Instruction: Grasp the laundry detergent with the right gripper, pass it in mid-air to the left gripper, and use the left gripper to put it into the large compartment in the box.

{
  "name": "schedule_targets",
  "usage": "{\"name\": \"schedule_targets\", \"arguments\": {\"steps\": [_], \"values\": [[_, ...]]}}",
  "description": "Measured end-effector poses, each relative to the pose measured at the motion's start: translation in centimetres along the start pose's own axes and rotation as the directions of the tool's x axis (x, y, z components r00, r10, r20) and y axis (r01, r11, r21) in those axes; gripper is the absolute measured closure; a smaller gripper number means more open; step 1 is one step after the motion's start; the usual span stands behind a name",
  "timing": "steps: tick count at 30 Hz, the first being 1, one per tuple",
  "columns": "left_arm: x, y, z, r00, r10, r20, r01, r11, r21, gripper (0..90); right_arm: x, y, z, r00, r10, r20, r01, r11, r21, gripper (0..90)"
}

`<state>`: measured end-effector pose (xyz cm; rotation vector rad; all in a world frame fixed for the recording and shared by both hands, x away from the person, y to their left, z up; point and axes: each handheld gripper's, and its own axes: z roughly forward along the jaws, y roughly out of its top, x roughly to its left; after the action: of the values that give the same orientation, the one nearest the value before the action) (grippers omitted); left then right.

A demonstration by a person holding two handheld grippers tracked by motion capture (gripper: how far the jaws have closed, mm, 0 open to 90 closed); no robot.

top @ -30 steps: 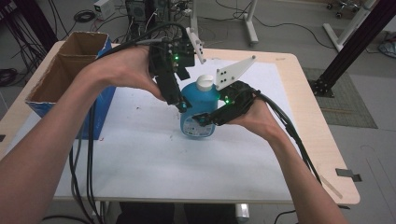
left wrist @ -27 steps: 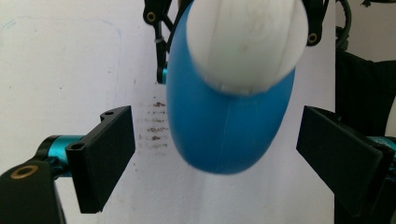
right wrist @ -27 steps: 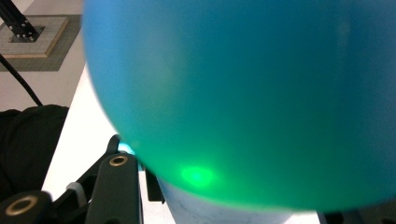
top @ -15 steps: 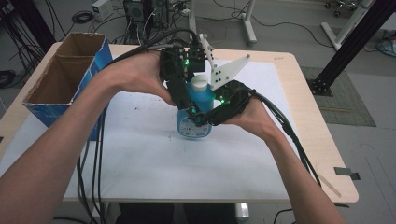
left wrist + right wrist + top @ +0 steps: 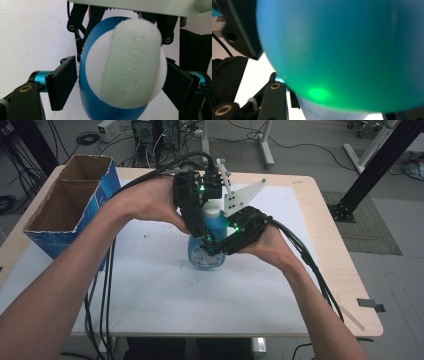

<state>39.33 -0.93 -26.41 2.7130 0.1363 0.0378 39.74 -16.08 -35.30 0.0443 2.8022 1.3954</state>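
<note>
My left gripper (image 5: pixel 117 82) has its fingers (image 5: pixel 62 86) either side of the white cap (image 5: pixel 127 65) of the blue bottle (image 5: pixel 206 251). They have just been closing in, cap between them. In the left gripper view the left-hand finger stands just clear of the cap with a sliver of white worktop in the gap; the right-hand finger sits against the cap's edge or just beside it, and I cannot tell which. So I read these fingers as narrowed round the cap but not yet pressing it.

My right gripper (image 5: pixel 220 251) is clamped on the bottle's lower body. In the right gripper view the blue wall is right up against the lens, blurred, with a green light spot on it, and one black finger (image 5: pixel 274 100) shows at the bottom edge.

In the high view the bottle stands upright near the middle of the worktop (image 5: pixel 150 290), on the white sheet that covers it. The left gripper comes down on it from above and the right one comes in low from the right side. The grey three-cornered plate (image 5: pixel 242 197) on the right gripper sticks up just beside the cap. Both hands are wrapped round the gripper bodies, cables trailing back over the near edge.

Well apart, at the far left corner of the worktop, is an open cardboard box (image 5: pixel 70 205) with blue sides.
</note>
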Motion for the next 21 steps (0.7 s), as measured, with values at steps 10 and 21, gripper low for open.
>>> {"name": "schedule_targets", "arguments": {"steps": [10, 21], "values": [[-0.18, 0.23, -0.04, 1.0000, 0.005, 0.002, -0.005, 1.0000, 0.004, 25.5, 0.04, 0.00, 0.03, 1.0000, 0.001, 0.000, -0.001, 1.000, 0.004, 46.1], [-0.29, 0.34, 0.05, 1.0000, -0.002, -0.005, 0.002, 1.0000, 0.007, 30.7, -0.02, -0.04, 0.14, 1.0000, -0.007, 0.000, 0.007, 1.000, 0.006, 46.0]]}}
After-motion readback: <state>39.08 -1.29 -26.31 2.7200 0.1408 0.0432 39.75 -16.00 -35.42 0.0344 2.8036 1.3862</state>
